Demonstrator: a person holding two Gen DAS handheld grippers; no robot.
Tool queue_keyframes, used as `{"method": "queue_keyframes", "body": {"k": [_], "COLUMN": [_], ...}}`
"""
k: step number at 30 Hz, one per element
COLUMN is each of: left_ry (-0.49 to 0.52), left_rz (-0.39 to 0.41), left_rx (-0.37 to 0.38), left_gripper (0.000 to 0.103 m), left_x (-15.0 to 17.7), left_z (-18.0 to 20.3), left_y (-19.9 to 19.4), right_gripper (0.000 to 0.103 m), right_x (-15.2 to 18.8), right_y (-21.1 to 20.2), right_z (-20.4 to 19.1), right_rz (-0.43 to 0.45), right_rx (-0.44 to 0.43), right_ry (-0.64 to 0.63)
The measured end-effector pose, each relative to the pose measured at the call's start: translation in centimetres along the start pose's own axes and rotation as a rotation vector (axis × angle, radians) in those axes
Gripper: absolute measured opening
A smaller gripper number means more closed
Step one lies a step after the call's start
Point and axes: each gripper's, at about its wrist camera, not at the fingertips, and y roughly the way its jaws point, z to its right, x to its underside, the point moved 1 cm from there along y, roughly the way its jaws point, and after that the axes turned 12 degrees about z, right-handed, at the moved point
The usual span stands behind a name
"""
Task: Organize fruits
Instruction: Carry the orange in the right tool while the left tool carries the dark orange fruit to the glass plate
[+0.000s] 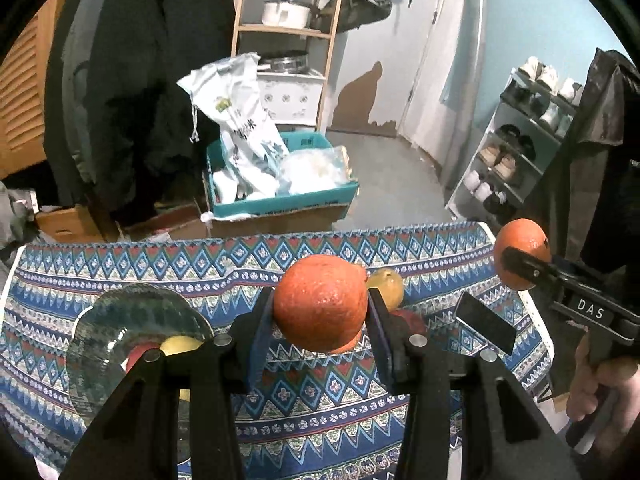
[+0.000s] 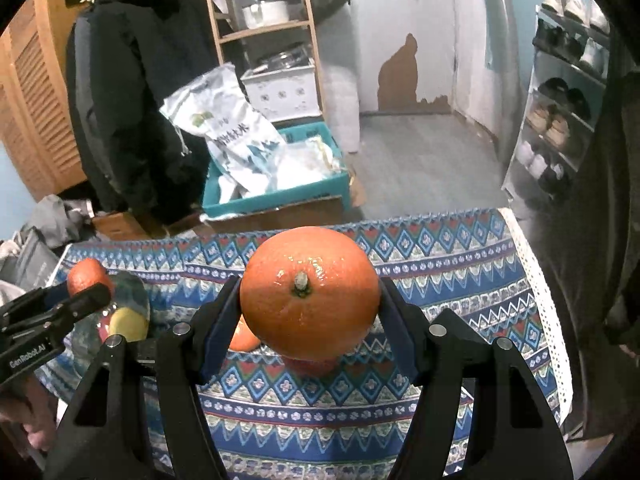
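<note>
Left gripper (image 1: 320, 308): closed on a round, deep-orange fruit (image 1: 321, 304), which is pinched at its sides between the two blue-padded fingers and held clear of the table.
Right gripper (image 2: 310, 296): closed on a second round orange fruit with a short stem stub (image 2: 310, 294), which is clamped at both sides and raised above the cloth.
Glass bowl (image 1: 100, 344): placed at the left of the table; a yellow fruit (image 1: 180, 346) and a red fruit (image 1: 138, 354) are seen inside.
Patterned blue tablecloth (image 1: 312, 396): spread over the table.
Loose fruit: a yellow-brown fruit (image 1: 386, 288) is seen behind the left gripper's fingers, on the cloth.
Teal cardboard box (image 1: 280, 200): set on the floor beyond the table, filled with white bags.
</note>
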Motion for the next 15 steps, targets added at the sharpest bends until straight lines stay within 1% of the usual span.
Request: {"method": "queue_keyframes", "body": {"k": [8,15], "left_ry": [-0.012,-0.028], "left_rz": [0.044,0.071], "left_rx": [0.000,-0.010], "left_gripper": [0.045,0.045], "left_x": [-1.0,-1.4], "left_z": [-0.8,-2.0], "left_y": [-2.3,-3.5], "right_gripper": [0.067,0.067], "right_x": [-1.0,-1.4], "right_y": [-1.3,-1.7], "right_z": [-1.8,-4.0], "right_rz": [0.036,0.046], "right_rx": [-0.036,-0.071], "right_ry": [-0.016,-0.039]}}
